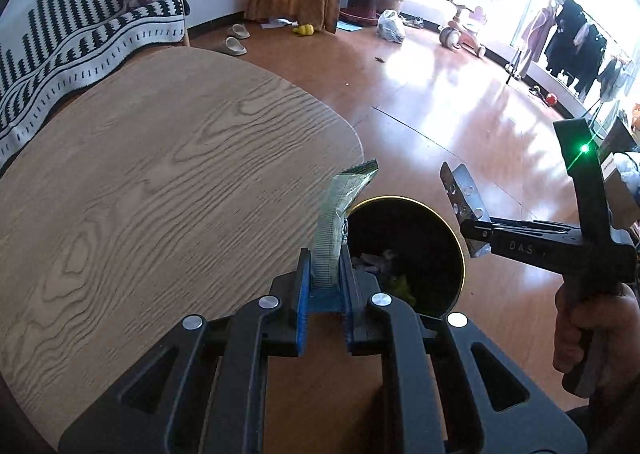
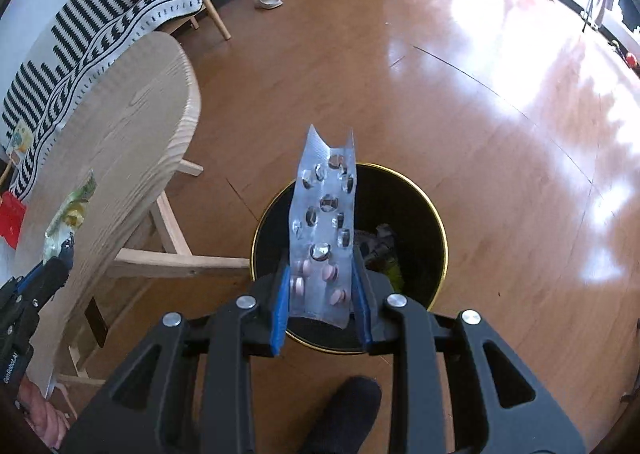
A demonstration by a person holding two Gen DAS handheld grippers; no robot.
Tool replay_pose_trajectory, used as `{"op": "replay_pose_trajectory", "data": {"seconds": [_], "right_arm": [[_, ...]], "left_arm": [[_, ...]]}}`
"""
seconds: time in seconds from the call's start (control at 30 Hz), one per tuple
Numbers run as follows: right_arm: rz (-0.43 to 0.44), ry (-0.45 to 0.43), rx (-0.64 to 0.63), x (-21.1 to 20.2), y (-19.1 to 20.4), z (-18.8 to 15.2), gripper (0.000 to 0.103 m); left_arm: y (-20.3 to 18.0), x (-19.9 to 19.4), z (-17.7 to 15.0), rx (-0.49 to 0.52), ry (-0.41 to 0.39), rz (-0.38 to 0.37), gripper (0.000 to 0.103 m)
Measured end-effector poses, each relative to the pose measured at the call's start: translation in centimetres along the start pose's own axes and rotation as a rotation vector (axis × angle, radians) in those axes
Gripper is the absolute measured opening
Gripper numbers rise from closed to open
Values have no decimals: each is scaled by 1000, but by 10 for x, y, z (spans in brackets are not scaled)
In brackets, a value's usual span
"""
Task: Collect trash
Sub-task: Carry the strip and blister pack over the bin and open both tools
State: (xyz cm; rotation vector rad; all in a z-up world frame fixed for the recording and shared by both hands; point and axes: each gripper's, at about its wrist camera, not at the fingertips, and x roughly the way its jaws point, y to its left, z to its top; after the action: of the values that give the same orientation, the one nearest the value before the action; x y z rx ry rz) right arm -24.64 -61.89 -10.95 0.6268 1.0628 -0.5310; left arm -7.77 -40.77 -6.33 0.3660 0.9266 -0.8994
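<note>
Both loads at the bin, neither dropped.
Your right gripper [image 2: 322, 290] clenched the blister pack [image 2: 324, 222] above the bin [image 2: 434, 230]; left gripper [image 1: 325, 274] clenched the wrapper [image 1: 340, 210] beside it.

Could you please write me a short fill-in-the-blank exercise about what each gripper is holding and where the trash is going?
1. The right gripper is shut on a blister pack that still holds a few ____ pills.
2. The left gripper is shut on a ____ wrapper.
3. The black bin has a ____ rim.
4. The bin stands on the floor beside the ____ table.

Missing words: pink; green; gold; wooden
</note>
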Motion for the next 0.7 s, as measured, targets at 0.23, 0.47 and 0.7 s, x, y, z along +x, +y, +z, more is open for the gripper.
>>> {"op": "replay_pose_trajectory", "data": {"seconds": [0.23, 0.47, 0.7], "right_arm": [[3, 2, 18, 8, 12, 13, 31], [15, -33, 51, 2, 11, 15, 70], [17, -87, 112, -16, 1, 19, 70]], "left_arm": [[-9, 12, 7, 6, 9, -19, 12], [-14, 22, 7, 14, 21, -33, 12], [-33, 40, 4, 35, 53, -70, 12]]}}
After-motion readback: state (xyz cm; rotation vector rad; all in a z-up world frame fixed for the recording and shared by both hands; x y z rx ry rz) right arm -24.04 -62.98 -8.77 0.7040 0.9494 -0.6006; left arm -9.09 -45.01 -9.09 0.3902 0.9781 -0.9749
